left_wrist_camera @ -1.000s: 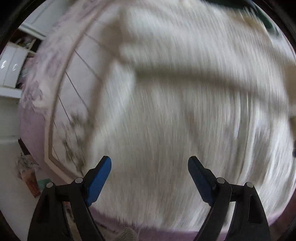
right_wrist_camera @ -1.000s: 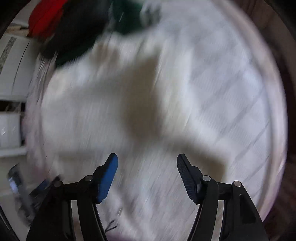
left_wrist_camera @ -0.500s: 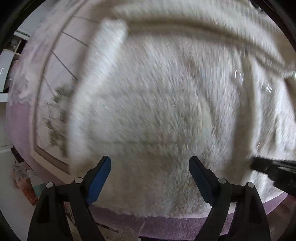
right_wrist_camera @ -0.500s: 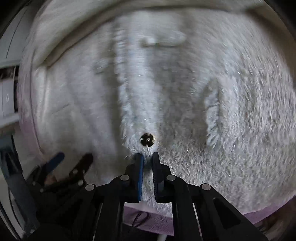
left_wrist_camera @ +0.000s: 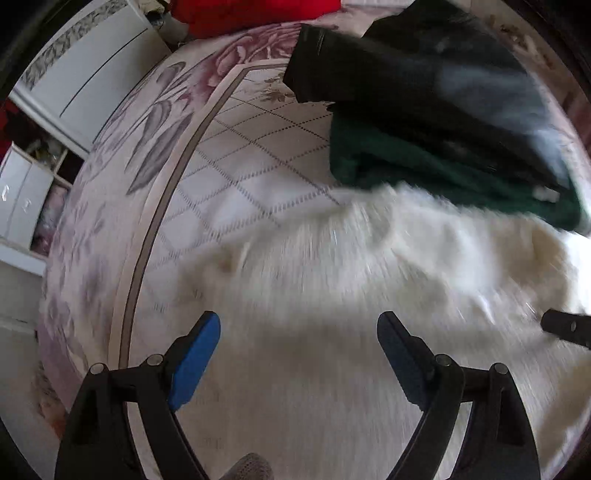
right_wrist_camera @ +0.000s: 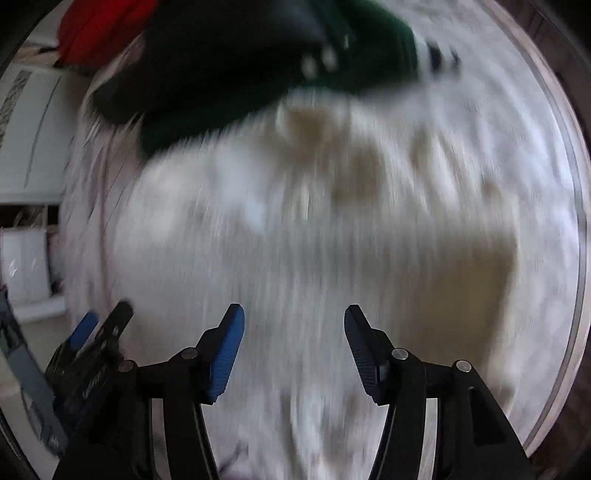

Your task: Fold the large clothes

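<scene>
Both tongs released, fingers spread wide, nothing held. Left tongs [left_wrist_camera: 297, 354] hover over the near part of the white fluffy garment [left_wrist_camera: 351, 295]; right tongs [right_wrist_camera: 293, 347] hover over the same garment [right_wrist_camera: 295, 240] from its own side. Garment lies spread on the bed [left_wrist_camera: 236, 155], on the quilted diamond-pattern cover, filling the near half of both views. Heavy motion blur, so hems, sleeves and fold lines cannot be made out.

Far edge of the white garment touches or slips under a dark green garment [left_wrist_camera: 424, 166], with a black garment [left_wrist_camera: 424, 81] stacked on that. Red cloth [left_wrist_camera: 255, 14] further back at the bed's far end. White cabinet [left_wrist_camera: 85, 85] off to the left of the bed.

Step in hand, as I judge it: picking the next grab points for a fold. To do it well: drop each tong onto a clear edge or corner, not mid-panel, since the pile is thick and will bunch. Bite deep enough to catch the full layer. Keep both grabs level so the fold comes out straight. Stay clear of the green pile at the far edge, or it drags along.
</scene>
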{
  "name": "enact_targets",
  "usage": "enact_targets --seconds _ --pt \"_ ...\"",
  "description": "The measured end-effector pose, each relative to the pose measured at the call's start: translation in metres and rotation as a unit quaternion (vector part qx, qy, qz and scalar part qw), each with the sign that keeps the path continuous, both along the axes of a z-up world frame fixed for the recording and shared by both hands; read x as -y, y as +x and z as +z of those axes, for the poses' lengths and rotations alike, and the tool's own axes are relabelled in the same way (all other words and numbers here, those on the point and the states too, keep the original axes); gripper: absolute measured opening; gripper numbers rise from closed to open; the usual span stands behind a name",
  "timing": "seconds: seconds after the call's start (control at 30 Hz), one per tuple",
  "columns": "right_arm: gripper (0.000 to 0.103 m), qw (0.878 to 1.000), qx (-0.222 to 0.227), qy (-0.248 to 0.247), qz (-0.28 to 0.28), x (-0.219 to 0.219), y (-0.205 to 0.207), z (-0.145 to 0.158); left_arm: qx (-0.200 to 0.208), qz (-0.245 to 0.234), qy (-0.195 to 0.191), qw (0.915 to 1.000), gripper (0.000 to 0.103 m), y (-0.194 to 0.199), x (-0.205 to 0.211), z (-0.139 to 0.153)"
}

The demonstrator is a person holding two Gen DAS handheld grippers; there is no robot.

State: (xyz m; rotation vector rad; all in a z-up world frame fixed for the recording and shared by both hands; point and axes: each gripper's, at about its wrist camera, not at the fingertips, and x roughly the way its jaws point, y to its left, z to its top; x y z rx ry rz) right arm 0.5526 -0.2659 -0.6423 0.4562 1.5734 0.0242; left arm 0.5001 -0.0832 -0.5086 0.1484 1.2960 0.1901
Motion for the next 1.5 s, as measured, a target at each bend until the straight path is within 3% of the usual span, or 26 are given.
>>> enact_targets --seconds 0.03,0.13,0.2,0.23,0.27,0.5,0.57,0.63,0.7,0.77,0.83,0.93,1.07,1.1,1.13,1.17,1.23,1.4,1.43,1.5 --pt "0.059 1.0 -0.008 -0.009 -0.005 0.018 0.014 -0.018 -0.006 0.002 0.009 0.9999 0.087 0.007 -0.002 -0.012" --pt "0.059 0.998 -0.067 -0.011 -0.011 0.008 0.052 -0.073 -0.02 0.007 0.017 0.9996 0.087 0.019 -0.009 -0.03" --pt "0.054 0.998 -0.061 -0.019 -0.017 0.006 0.059 -0.082 -0.017 0.006 0.021 0.9996 0.087 0.015 -0.012 -0.03" --pt "0.03 0.998 -0.049 -0.041 -0.009 0.002 0.061 -0.075 -0.018 0.006 0.022 0.9996 0.087 0.014 -0.014 -0.03" --pt "0.015 0.998 -0.037 -0.059 0.001 -0.001 0.064 -0.069 -0.02 0.007 0.02 0.9996 0.087 0.012 -0.014 -0.03" --pt "0.013 0.995 0.076 -0.023 -0.058 -0.011 0.078 0.002 -0.023 0.018 0.012 0.9995 0.087 0.009 -0.024 -0.033" --pt "0.014 0.996 0.077 -0.023 -0.044 -0.018 0.092 0.002 -0.02 0.027 0.005 0.9994 0.087 0.012 -0.028 -0.03" --pt "0.021 1.0 -0.003 -0.028 -0.002 -0.025 0.113 -0.029 -0.001 0.041 0.002 0.9992 0.087 0.01 -0.034 -0.017" --pt "0.029 0.999 -0.031 -0.013 0.01 -0.025 0.116 -0.033 0.035 0.055 0.028 0.9975 0.087 0.003 -0.039 0.001" --pt "0.045 1.0 0.005 0.024 0.014 -0.026 0.119 -0.003 0.057 0.065 0.065 0.9941 0.097 -0.001 -0.041 0.009" --pt "0.062 0.996 0.041 0.066 0.038 -0.046 0.122 0.019 0.056 0.069 0.085 0.9925 0.099 -0.001 -0.044 0.004" --pt "0.063 0.988 0.03 0.107 0.107 -0.093 0.131 0.011 0.03 0.076 0.083 0.9932 0.1 0.004 -0.049 -0.015" --pt "0.063 0.976 -0.05 0.103 0.184 -0.135 0.12 -0.036 0.031 0.079 0.082 0.993 0.1 0.005 -0.053 -0.017" --pt "0.061 0.974 -0.051 0.092 0.201 -0.143 0.119 -0.042 0.033 0.08 0.082 0.9929 0.1 0.003 -0.053 -0.016" --pt "0.027 0.974 -0.035 0.078 0.211 -0.151 0.124 -0.042 0.036 0.081 0.079 0.9929 0.1 0.001 -0.054 -0.012" --pt "0.008 0.972 -0.027 0.065 0.223 -0.157 0.127 -0.038 0.039 0.081 0.077 0.993 0.1 0.001 -0.056 -0.009" --pt "0.007 0.977 -0.009 0.054 0.207 -0.16 0.13 -0.026 0.045 0.083 0.075 0.9927 0.1 -0.003 -0.059 -0.003" --pt "0.007 0.98 0.084 -0.006 0.181 -0.16 0.138 0.018 0.049 0.083 0.071 0.9929 0.1 -0.008 -0.064 0.004" --pt "0.007 0.98 0.073 -0.006 0.187 -0.159 0.147 0.014 0.047 0.081 0.071 0.993 0.1 -0.009 -0.064 0.004" --pt "0.008 0.981 0.011 0.009 0.192 -0.157 0.166 -0.007 0.044 0.077 0.067 0.9938 0.1 -0.014 -0.063 0.006"
